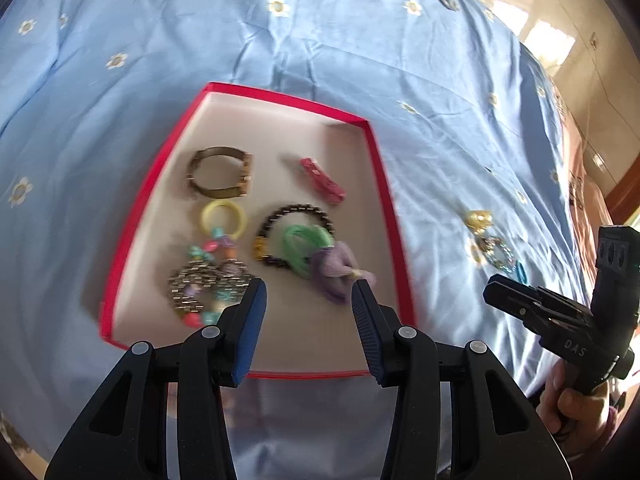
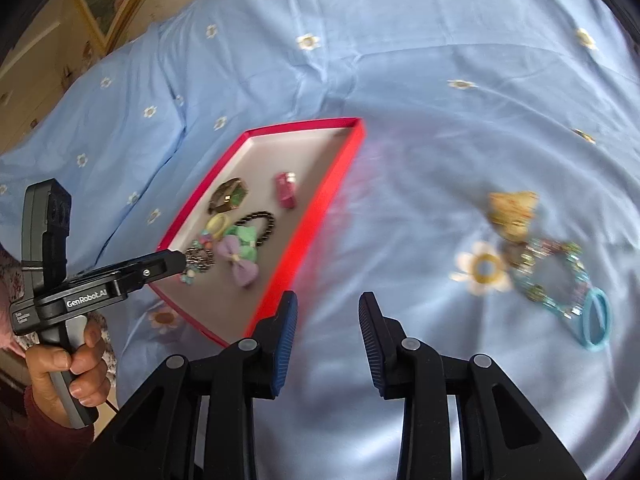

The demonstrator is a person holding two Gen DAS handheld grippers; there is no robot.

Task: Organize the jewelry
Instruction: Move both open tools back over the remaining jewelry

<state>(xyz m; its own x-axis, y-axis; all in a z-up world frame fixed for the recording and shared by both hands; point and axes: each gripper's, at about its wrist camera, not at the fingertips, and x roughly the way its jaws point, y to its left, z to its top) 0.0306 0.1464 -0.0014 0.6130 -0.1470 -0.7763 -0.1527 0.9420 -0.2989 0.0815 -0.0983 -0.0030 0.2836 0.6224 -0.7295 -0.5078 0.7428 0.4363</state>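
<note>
Judging by looks, the beaded bracelet [image 2: 554,280] on the blue bedsheet [image 2: 400,60], right of the red box [image 2: 332,184], is light, floppy & snag-prone, so pinch its strand w/ right gripper [image 2: 328,334], jaws apart like left gripper [image 1: 310,320].

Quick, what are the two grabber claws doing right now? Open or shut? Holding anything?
Left gripper: open, holding nothing, over the red box.
Right gripper: open, holding nothing, over the blue bedspread.
</note>
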